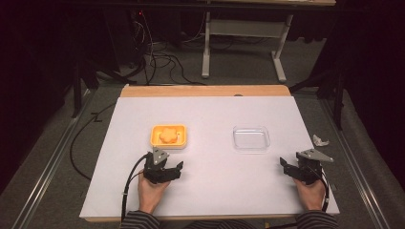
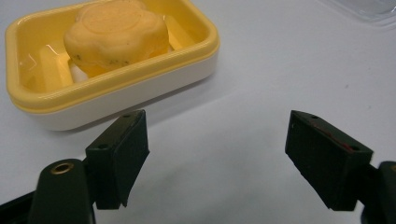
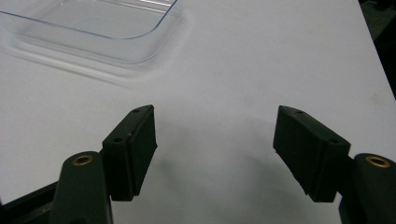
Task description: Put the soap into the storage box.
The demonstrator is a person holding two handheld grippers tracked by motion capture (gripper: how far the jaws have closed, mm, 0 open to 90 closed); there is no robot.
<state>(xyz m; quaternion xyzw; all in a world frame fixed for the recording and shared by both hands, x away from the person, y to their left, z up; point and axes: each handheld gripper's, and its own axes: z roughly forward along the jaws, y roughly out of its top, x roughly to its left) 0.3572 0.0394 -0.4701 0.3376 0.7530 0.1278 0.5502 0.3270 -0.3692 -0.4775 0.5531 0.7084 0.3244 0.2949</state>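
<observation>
The soap [image 1: 167, 136] sits in the yellow dish [image 1: 154, 131] on the left half of the table [image 1: 210, 181]. The clear tray [image 1: 251, 139] lies on the right half, well apart from the dish.

The left gripper [image 1: 168, 169] is near the dish, on the person's side of it. In the left gripper view, the soap [image 2: 116, 33] lies ahead of the jaws and to their left, not between them. The dish [image 2: 116, 93] has its near wall just beyond the left jaw. The dish's long axis runs across the table, roughly crosswise to the gripper's line of approach. The soap is a rounded, lobed cake with no marked long axis.

The right gripper [image 1: 292, 167] is near the tray [image 3: 93, 35], which lies ahead and to the left of its jaws.

Both grippers have their jaws wide apart and hold nothing.

Judgement: the left gripper is the nearer one to the soap. To reach it, the gripper needs to advance and shift left.
</observation>
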